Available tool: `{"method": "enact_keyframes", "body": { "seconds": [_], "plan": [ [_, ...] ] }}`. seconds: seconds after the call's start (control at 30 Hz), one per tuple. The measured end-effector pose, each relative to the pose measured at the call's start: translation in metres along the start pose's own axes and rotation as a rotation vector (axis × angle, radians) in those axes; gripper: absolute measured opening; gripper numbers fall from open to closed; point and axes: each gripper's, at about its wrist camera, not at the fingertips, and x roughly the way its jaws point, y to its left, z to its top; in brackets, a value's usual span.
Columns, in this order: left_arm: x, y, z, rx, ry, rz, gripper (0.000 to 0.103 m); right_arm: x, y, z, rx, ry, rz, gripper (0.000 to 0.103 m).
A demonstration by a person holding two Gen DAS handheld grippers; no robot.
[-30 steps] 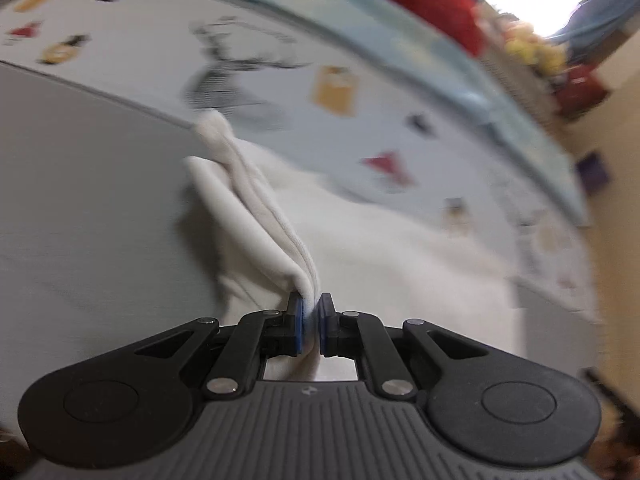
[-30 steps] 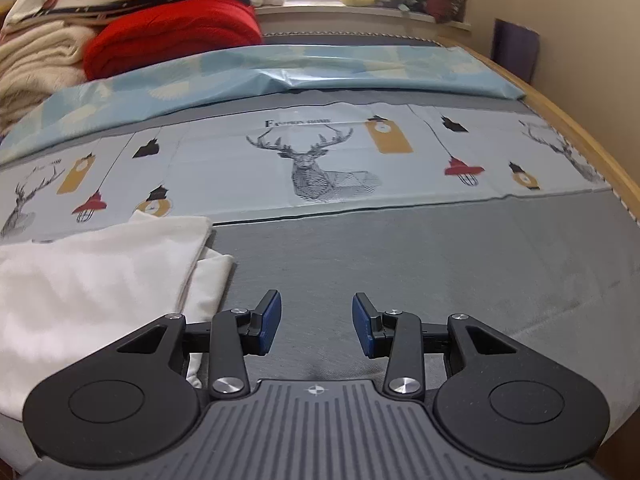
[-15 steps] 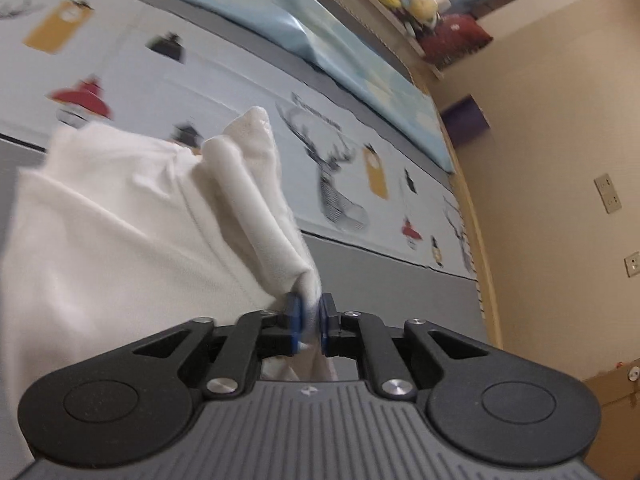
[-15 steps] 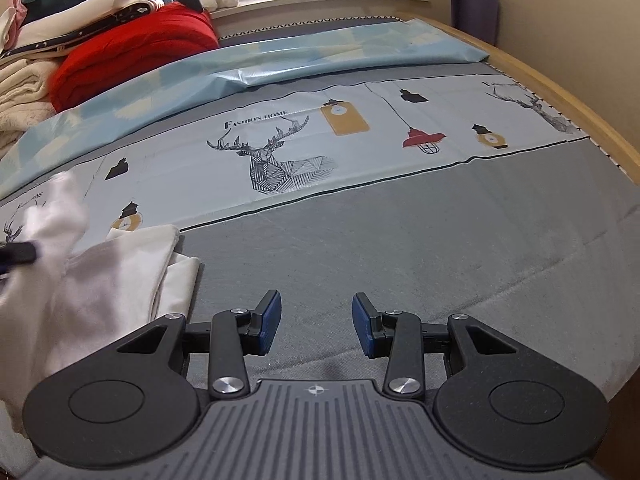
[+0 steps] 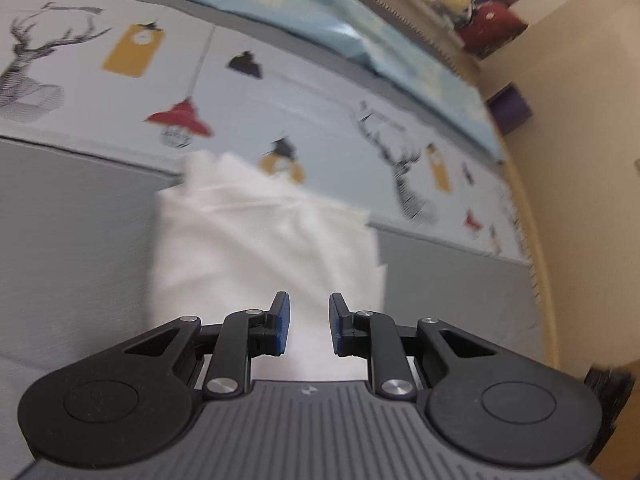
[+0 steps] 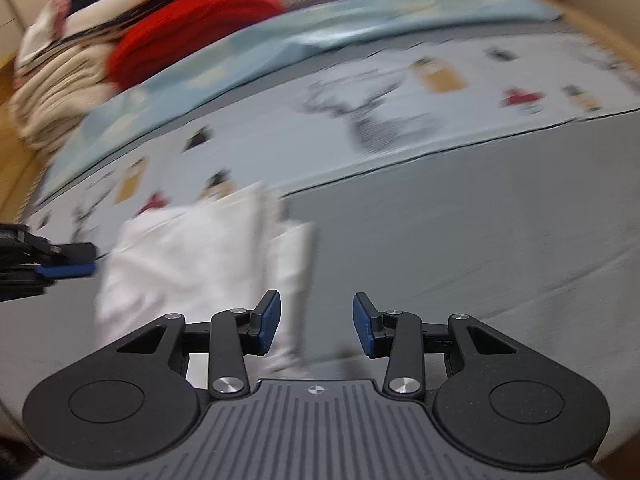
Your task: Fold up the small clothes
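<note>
A small white garment (image 5: 260,248) lies folded on the grey bed cover (image 5: 72,240), its far edge reaching the deer-print sheet (image 5: 240,92). My left gripper (image 5: 308,324) hovers over its near part. Its jaws are opening, and no cloth is pinched between the blue pads. In the right wrist view the same garment (image 6: 188,256) lies at lower left, blurred. My right gripper (image 6: 316,320) stands open above the garment's right edge with nothing between its fingers. The left gripper (image 6: 76,259) shows at the far left, just off the garment's left side.
A pile of clothes stands at the back of the bed, a red one (image 6: 192,36) and beige ones (image 6: 56,88) among them. A light blue sheet (image 6: 320,32) lies behind the print. The wooden bed edge (image 5: 538,240) and a wall are at the right.
The left gripper carried the pinched white fold across the garment and let it go; its jaws now stand apart. The right gripper swung left and now hangs over the garment's right edge.
</note>
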Motion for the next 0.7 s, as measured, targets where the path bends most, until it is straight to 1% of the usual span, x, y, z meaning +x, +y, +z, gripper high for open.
{"method": "enact_keyframes", "body": {
  "seconds": [0.03,0.07,0.17,0.23,0.27,0.3,0.37,0.4,0.47,0.5,0.53,0.57,0.63,0.7],
  "plan": [
    [-0.003,0.006,-0.003,0.010,0.009,0.013,0.022,0.007,0.011,-0.001,-0.027,0.017,-0.004,0.046],
    [-0.005,0.010,-0.008,0.023,0.019,0.029,0.022,0.013,0.021,-0.003,-0.054,0.031,-0.016,0.050],
    [-0.012,0.025,-0.018,0.058,0.047,0.084,0.022,0.030,0.046,-0.008,-0.121,0.076,-0.037,0.051],
    [-0.016,0.034,-0.024,0.075,0.055,0.116,0.022,0.036,0.052,-0.012,-0.148,0.096,-0.038,0.049],
    [-0.019,0.037,-0.026,0.082,0.058,0.124,0.022,0.036,0.053,-0.013,-0.158,0.094,-0.042,0.039],
    [-0.022,0.040,-0.027,0.087,0.056,0.128,0.022,0.033,0.053,-0.013,-0.162,0.083,-0.048,0.016],
    [-0.024,0.042,-0.027,0.088,0.053,0.124,0.022,0.022,0.045,-0.011,-0.129,0.039,-0.039,0.011],
    [-0.023,0.041,-0.027,0.088,0.054,0.119,0.022,0.011,0.040,-0.009,-0.111,0.001,-0.032,0.004],
    [-0.019,0.034,-0.027,0.100,0.056,0.105,0.022,-0.006,0.031,-0.009,-0.090,-0.049,-0.009,0.003],
    [-0.016,0.030,-0.027,0.112,0.062,0.098,0.022,-0.015,0.027,-0.009,-0.090,-0.072,-0.026,0.000],
    [-0.012,0.024,-0.028,0.128,0.071,0.093,0.022,-0.022,0.023,-0.009,-0.103,-0.103,-0.070,0.000],
    [-0.007,0.018,-0.029,0.149,0.079,0.089,0.025,-0.028,0.017,-0.009,-0.101,-0.113,-0.091,0.000],
    [0.002,0.007,-0.033,0.185,0.097,0.083,0.028,-0.033,-0.005,-0.008,-0.029,-0.085,-0.075,0.000],
    [0.013,0.000,-0.037,0.217,0.130,0.105,0.028,-0.029,-0.022,-0.008,0.035,-0.013,-0.029,0.000]
  ]
}}
